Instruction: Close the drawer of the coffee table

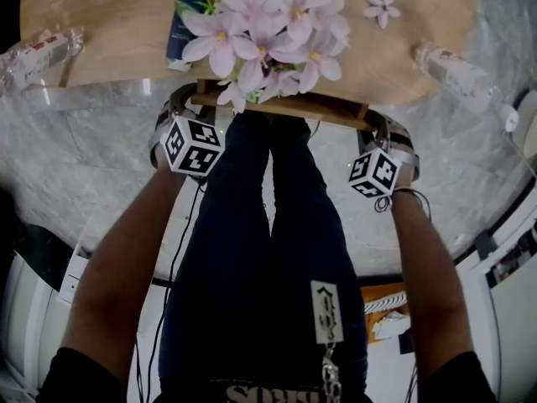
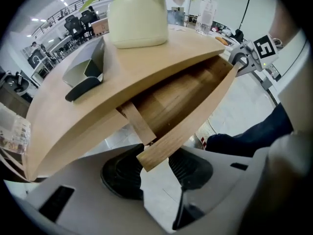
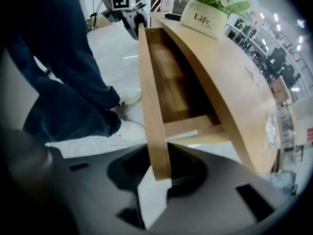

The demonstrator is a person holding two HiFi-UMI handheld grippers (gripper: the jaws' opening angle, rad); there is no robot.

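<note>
From here I see the drawer (image 2: 178,94) standing partly out from under the coffee table's worktop (image 1: 109,32). The left gripper (image 2: 156,164) has its jaws closed on the left end of the drawer front (image 1: 331,107). The right gripper (image 3: 157,174) clamps the right end (both point steeply down). A flower pot (image 2: 137,23) stands on the worktop, above the drawer.

Matt pale wood drawer (image 2: 195,114) and tabletop (image 2: 146,67), smooth cream pot (image 2: 138,21), glossy grey marbled floor (image 1: 84,166).
</note>
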